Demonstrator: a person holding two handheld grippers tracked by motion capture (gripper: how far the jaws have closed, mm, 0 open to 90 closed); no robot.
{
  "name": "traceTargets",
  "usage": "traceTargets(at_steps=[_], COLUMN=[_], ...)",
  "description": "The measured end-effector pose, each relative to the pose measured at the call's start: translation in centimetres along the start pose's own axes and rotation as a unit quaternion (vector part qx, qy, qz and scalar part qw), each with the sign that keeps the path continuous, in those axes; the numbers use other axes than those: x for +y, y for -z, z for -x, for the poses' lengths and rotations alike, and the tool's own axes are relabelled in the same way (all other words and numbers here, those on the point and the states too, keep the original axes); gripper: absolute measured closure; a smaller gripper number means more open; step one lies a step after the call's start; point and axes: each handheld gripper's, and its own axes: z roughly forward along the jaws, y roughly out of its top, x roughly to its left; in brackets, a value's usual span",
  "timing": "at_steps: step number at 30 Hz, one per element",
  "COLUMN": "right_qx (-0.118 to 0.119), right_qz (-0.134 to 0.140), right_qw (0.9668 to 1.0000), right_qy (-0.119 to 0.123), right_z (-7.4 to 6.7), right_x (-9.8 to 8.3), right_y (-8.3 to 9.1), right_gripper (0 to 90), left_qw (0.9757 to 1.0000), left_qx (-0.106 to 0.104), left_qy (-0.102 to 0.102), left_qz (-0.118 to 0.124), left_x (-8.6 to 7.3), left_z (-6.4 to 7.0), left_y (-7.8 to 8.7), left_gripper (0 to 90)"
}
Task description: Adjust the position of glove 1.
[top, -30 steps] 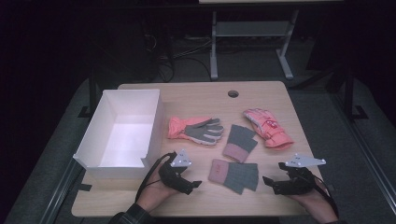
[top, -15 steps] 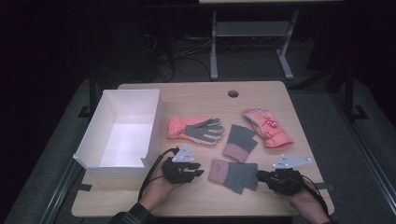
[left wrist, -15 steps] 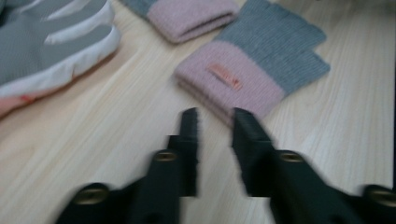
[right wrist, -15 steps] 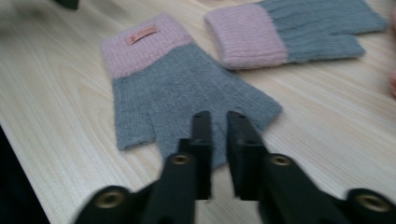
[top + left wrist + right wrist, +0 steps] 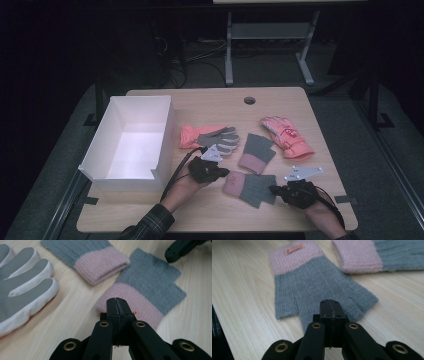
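Observation:
A grey fingerless glove with a pink cuff (image 5: 252, 187) lies flat near the table's front edge, between my two grippers. My left gripper (image 5: 226, 173) is at its cuff end. In the left gripper view the jaws (image 5: 117, 301) have just closed flush over the cuff (image 5: 140, 302), and no cloth shows between them. My right gripper (image 5: 273, 189) is at the finger end. Its jaws (image 5: 330, 302) have also just closed, meeting flush in front of the grey fingers (image 5: 319, 282). The matching glove (image 5: 256, 152) lies just beyond.
A white open box (image 5: 165, 130) stands at the left of the wooden table (image 5: 210, 102). An orange and grey work glove (image 5: 210, 136) lies beside it, and a pink padded glove (image 5: 286, 136) lies at the right. A cable hole (image 5: 249, 100) is near the far edge.
Both hands came inward to the near fingerless glove, the left going right and away from the person, the right going left. Both pairs of jaws went from wide open to shut.

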Motion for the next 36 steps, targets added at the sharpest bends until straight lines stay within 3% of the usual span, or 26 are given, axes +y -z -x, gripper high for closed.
traceTargets(at_steps=[9,16,28,36], right_qx=[0.007,0.009,0.012,0.02], right_qz=[-0.021,-0.025,-0.031,-0.037], right_qw=[0.9997,0.9995,0.9993,0.9987], right_qy=[0.011,0.018,0.018,0.029], right_z=[-0.3,-0.4,-0.6,-1.7], right_x=[-0.2,-0.2,-0.2,0.0], right_y=[-0.7,-0.8,-0.8,-1.2], right_gripper=[89.9,89.9,89.9,89.9], left_qw=[0.9999,0.9995,0.9987,0.9981], left_qx=[-0.014,-0.011,-0.027,-0.038], left_qy=[0.002,-0.001,0.0,0.016], left_qz=[0.002,-0.028,-0.043,-0.046], left_x=[1.3,1.1,0.4,-1.1], left_z=[-0.8,-0.9,-0.2,0.5], left_y=[-2.2,-3.8,-2.9,-1.3], left_gripper=[89.6,89.7,89.7,89.7])
